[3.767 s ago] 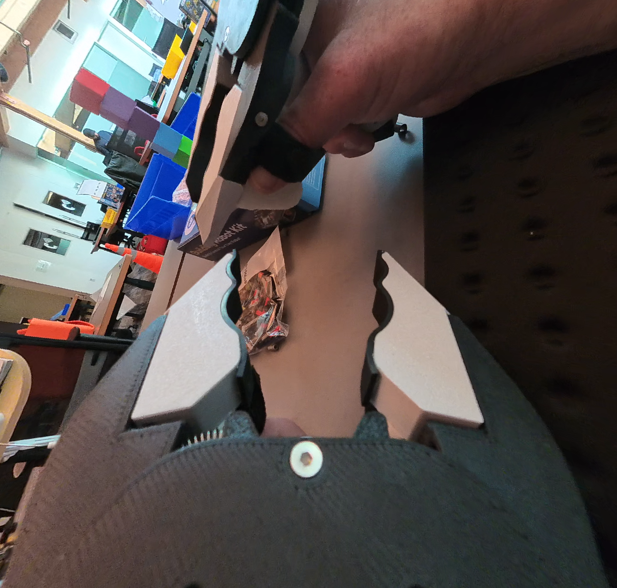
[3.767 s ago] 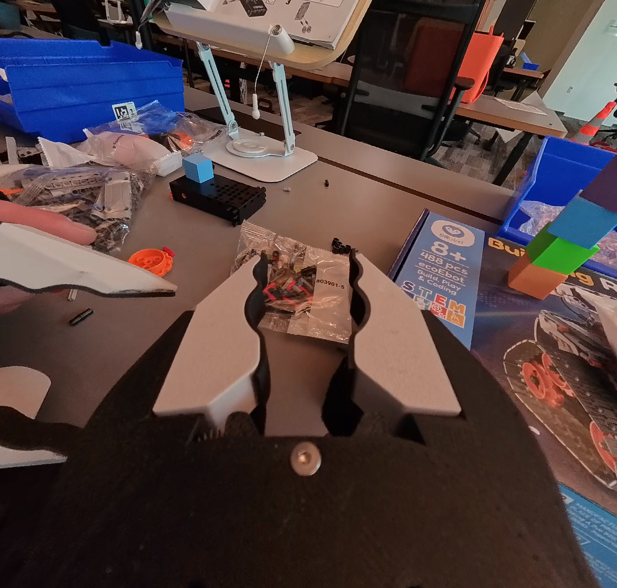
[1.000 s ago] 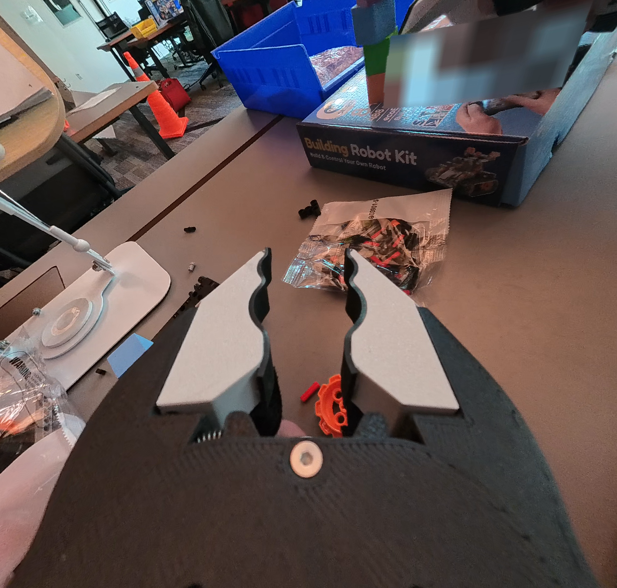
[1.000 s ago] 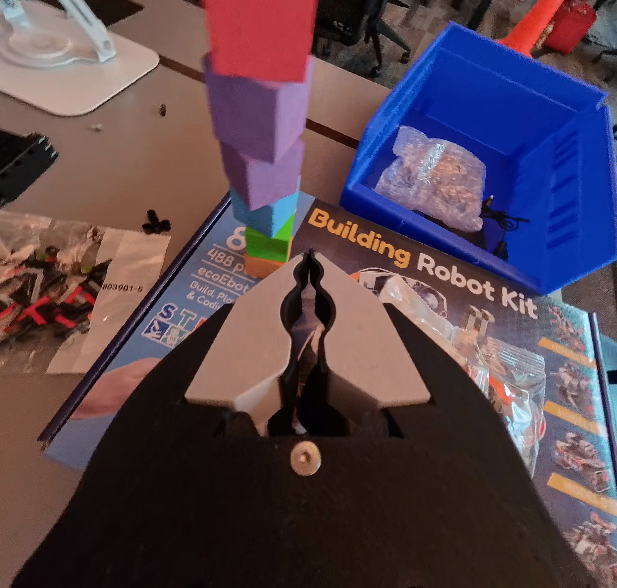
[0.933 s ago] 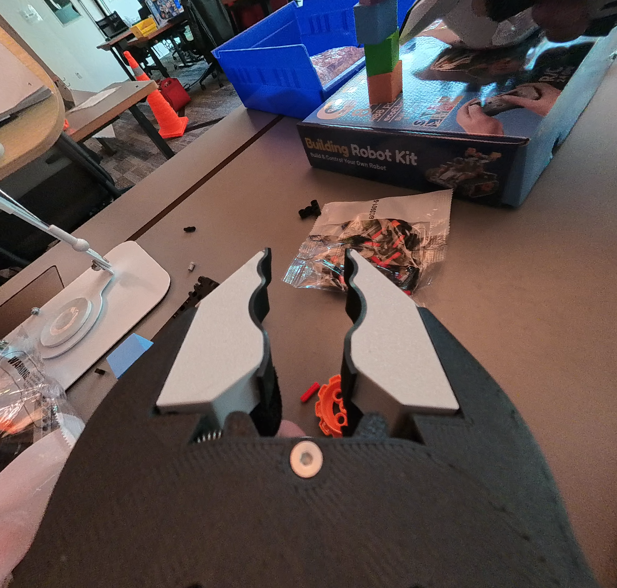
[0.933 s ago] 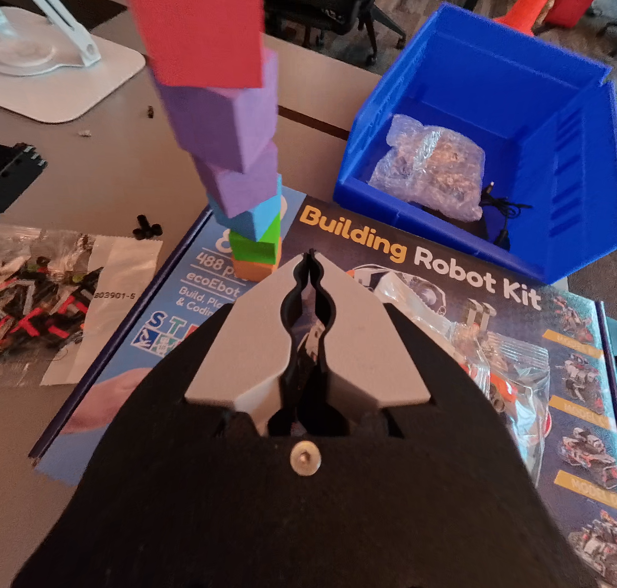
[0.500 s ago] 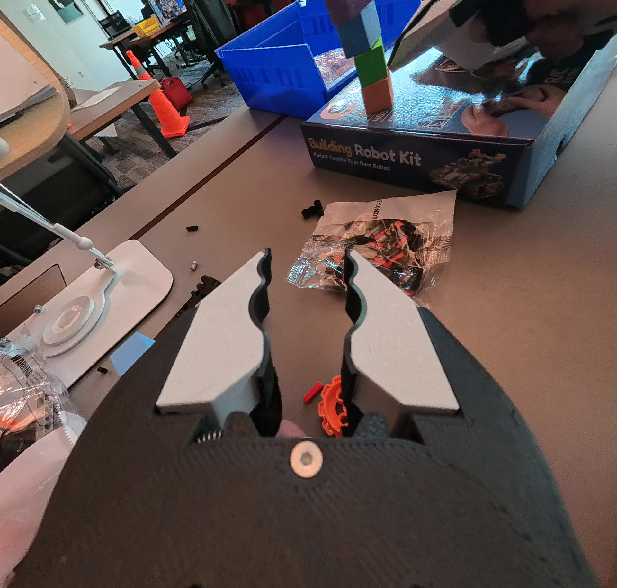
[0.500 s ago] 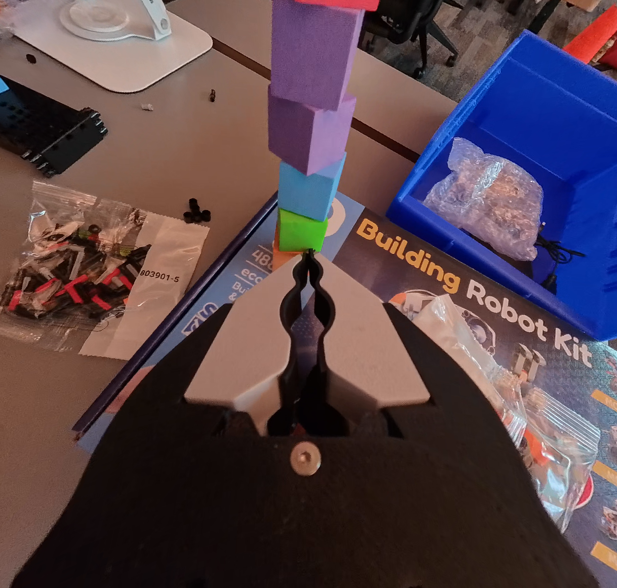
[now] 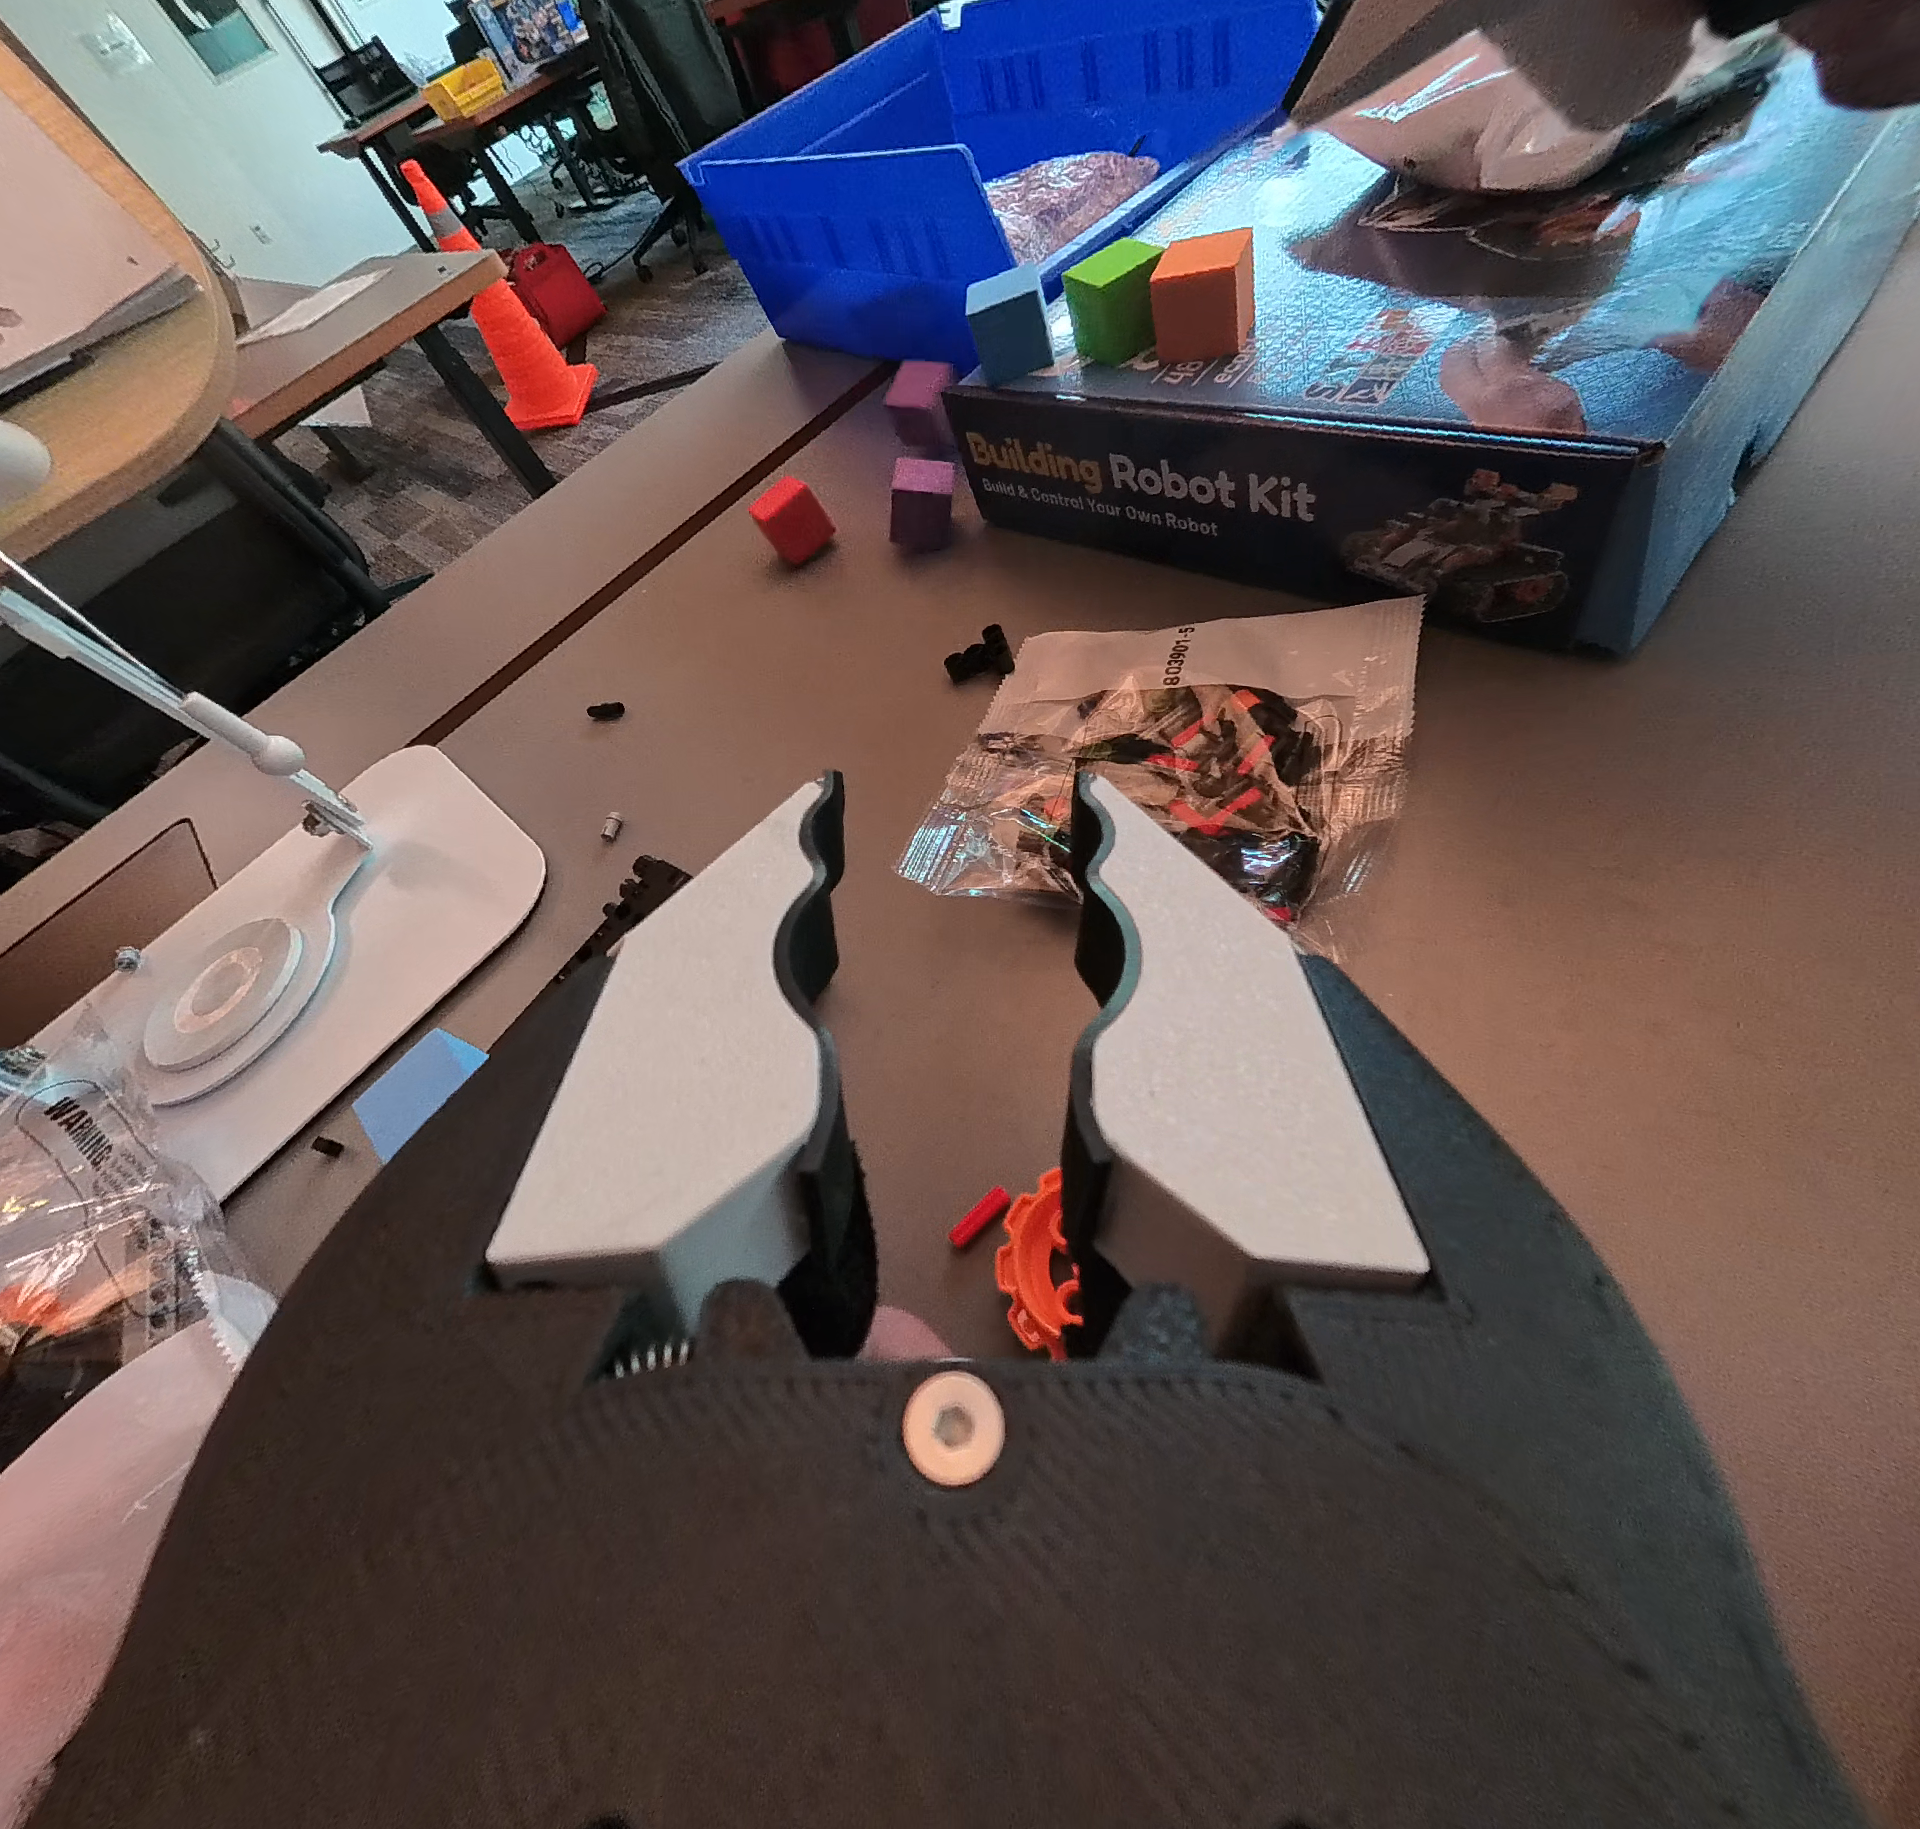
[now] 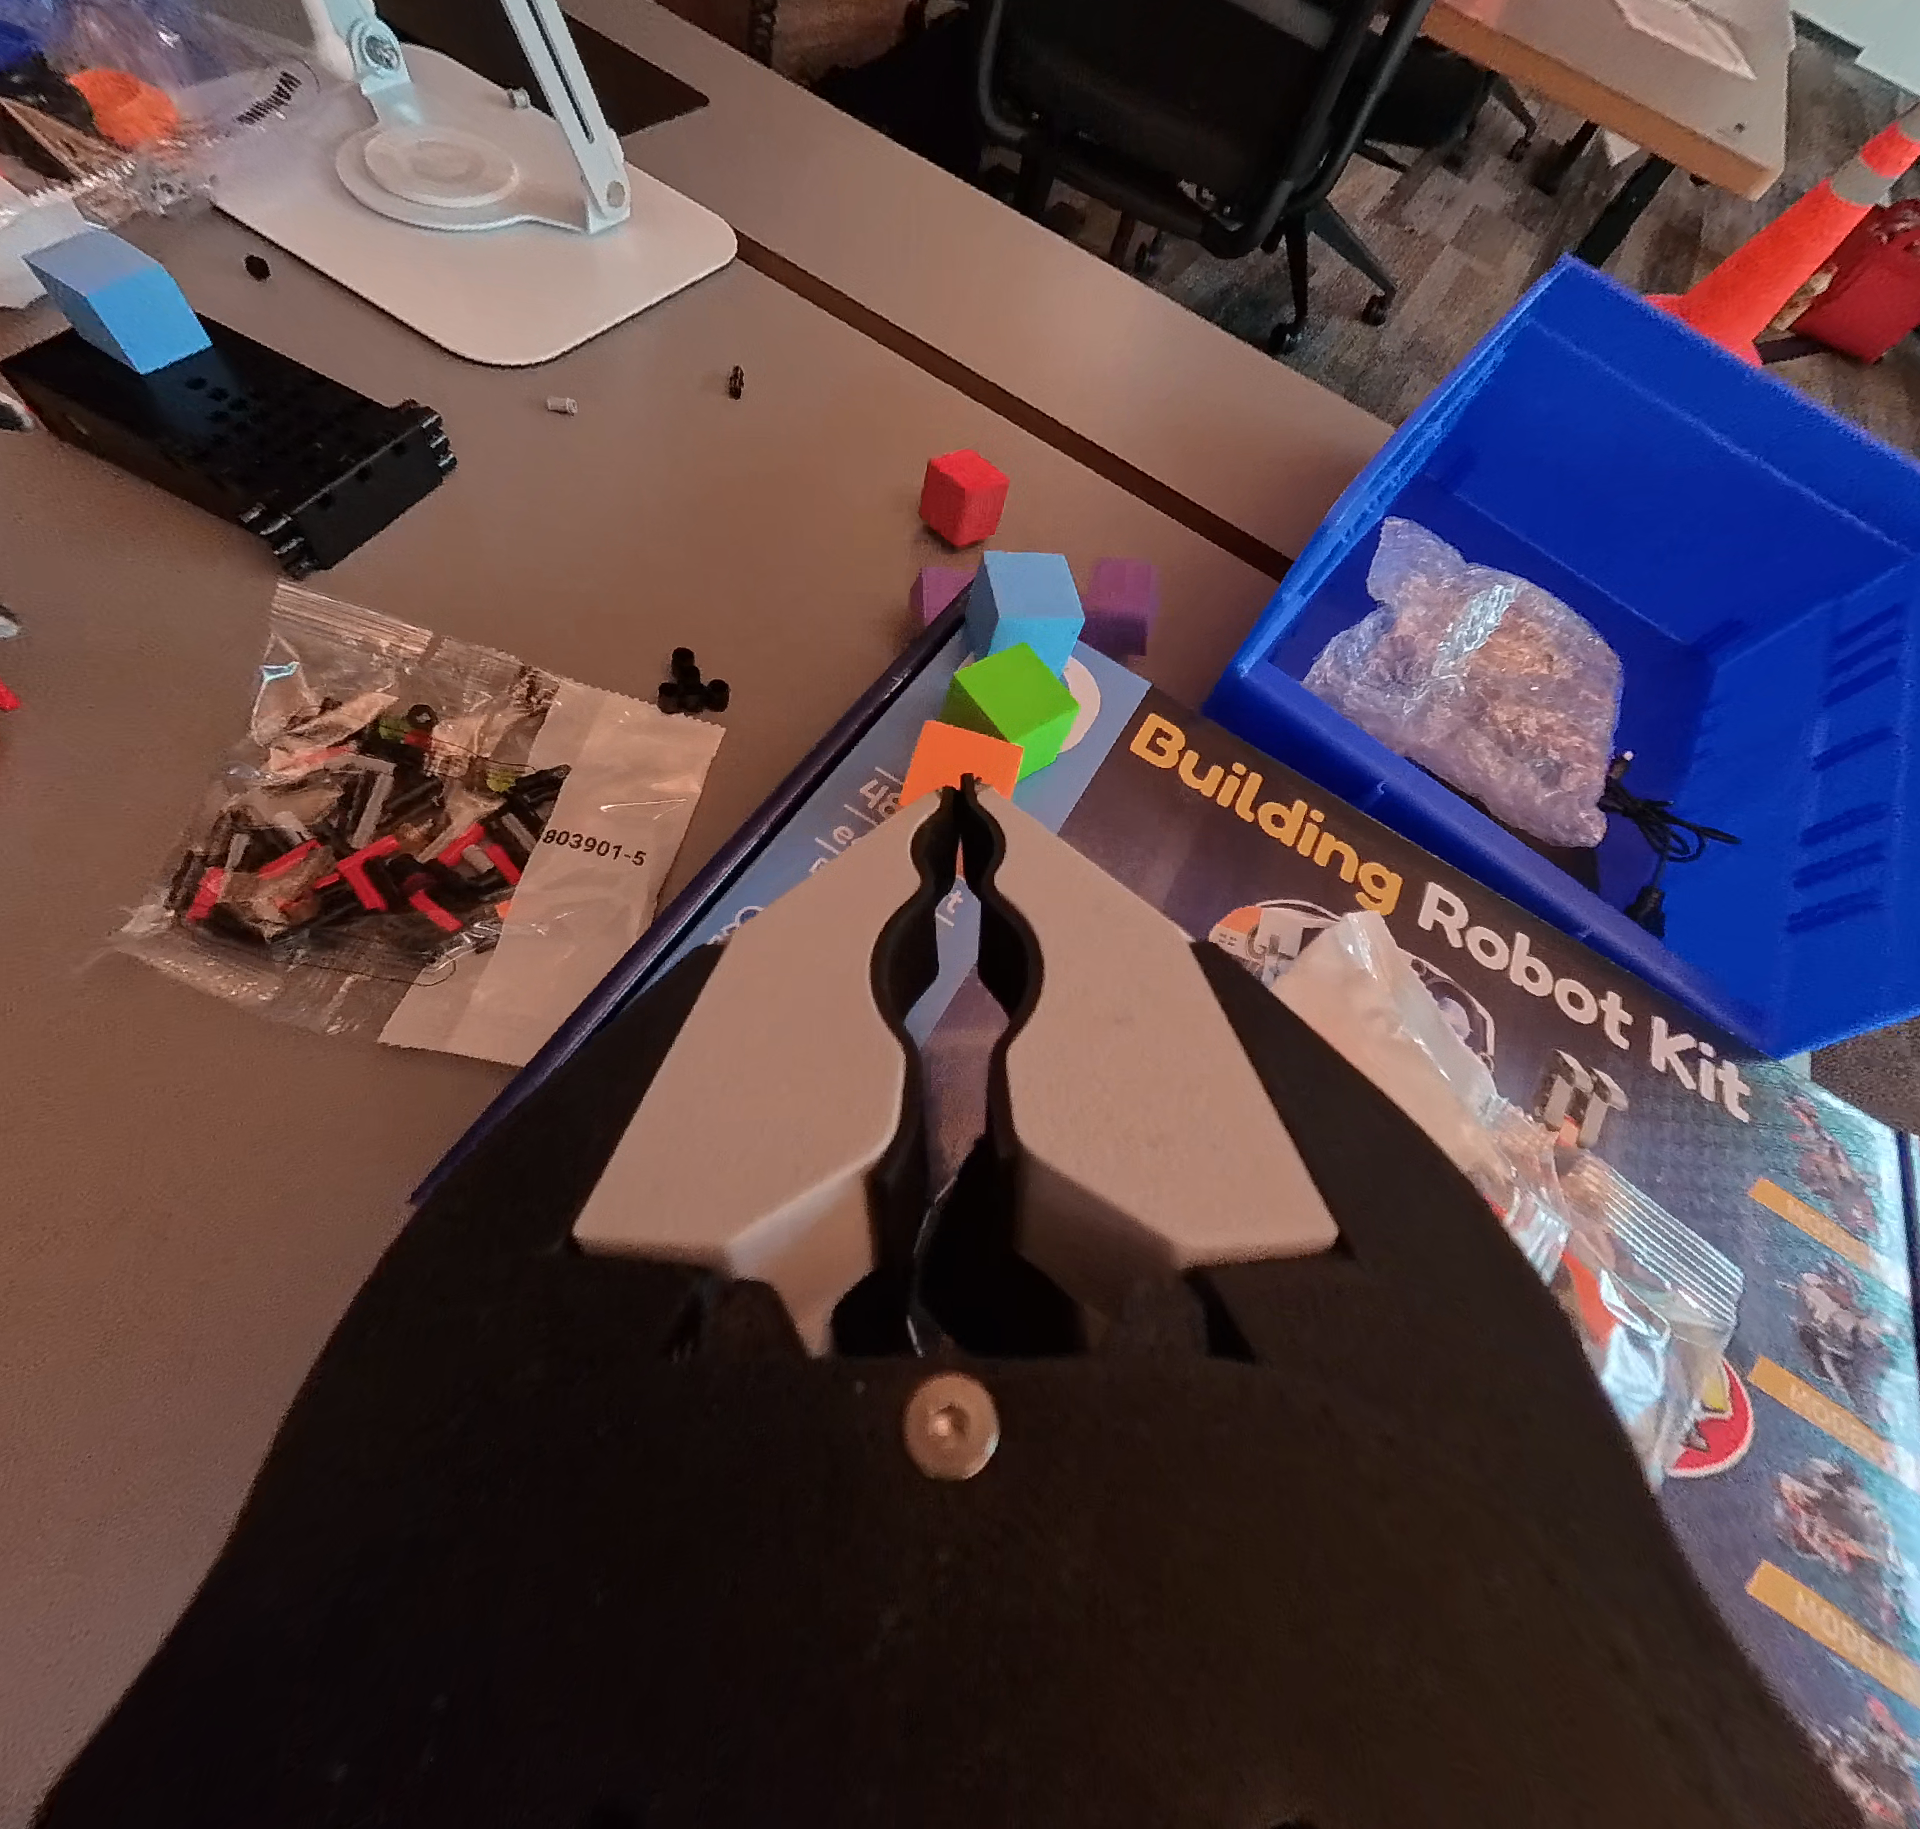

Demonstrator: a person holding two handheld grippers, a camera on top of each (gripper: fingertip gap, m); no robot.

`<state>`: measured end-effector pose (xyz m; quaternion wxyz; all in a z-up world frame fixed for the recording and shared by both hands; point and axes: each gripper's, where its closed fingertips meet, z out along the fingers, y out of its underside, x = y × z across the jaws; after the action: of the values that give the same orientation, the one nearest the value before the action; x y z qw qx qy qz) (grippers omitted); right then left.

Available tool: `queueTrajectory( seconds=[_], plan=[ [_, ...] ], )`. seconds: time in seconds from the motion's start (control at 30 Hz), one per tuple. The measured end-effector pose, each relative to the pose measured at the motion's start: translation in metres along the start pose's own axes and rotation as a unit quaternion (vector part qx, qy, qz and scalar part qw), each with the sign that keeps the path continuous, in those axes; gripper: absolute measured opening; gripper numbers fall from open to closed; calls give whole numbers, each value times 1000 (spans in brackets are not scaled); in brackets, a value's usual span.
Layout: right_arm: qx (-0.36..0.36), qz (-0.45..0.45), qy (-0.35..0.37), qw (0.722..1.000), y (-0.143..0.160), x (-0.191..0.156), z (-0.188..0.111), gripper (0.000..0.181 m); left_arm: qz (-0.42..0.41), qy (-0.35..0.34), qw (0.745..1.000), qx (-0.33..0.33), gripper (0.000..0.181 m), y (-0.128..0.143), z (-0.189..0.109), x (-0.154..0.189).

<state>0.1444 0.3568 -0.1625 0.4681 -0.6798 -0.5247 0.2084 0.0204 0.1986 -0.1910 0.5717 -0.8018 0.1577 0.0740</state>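
Three cubes, blue (image 10: 1023, 607), green (image 10: 1013, 704), orange (image 10: 961, 759), lie before the clenched right gripper (image 10: 961, 790); left gripper (image 9: 951, 792) spread

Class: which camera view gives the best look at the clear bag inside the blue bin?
The right wrist view: it looks down into the blue bin, showing the whole clear bag. The left wrist view shows only the bag's top behind the bin wall.

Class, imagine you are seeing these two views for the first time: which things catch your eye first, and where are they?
Coloured cubes: orange, green and blue in a row on the kit box, a red one on the table. The right tool, shut, points at the orange cube; the left tool is open near a parts bag.
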Motion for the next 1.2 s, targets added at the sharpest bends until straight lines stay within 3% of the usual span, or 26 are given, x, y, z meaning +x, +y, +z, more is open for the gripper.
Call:
queueTrajectory(
  seconds=[0.27, 0.43, 0.57, 0.67, 0.83, 1.0, 1.2],
  plan=[
    [31, 10, 4, 999, -14, -13, -32, 2, 6, -5, 1000, -2, 42, 0, 0, -2],
    [27, 19, -1, 999, -2, -31, -51, 28, -4, 3, 1000, -16, 55, -3, 4, -9],
    [70, 51, 15, 996, 6, -44, -65, 26, 16, 7, 999, -31, 59, -28, 26, -24],
    [101, 77, 23, 992, 19, -57, -66, 24, 66, 4, 997, -32, 55, -66, 69, -39],
    [123, 56, 49, 990, 35, -68, -67, 19, 54, 44, 994, -81, 54, -94, 189, -51],
    [134, 40, 55, 989, 39, -62, -69, 16, 62, 76, 979, -178, 49, -70, 291, -57],
    [134, 21, 39, 990, 39, -67, -65, 15, 56, 86, 966, -237, 50, -52, 352, -54]
  ],
)
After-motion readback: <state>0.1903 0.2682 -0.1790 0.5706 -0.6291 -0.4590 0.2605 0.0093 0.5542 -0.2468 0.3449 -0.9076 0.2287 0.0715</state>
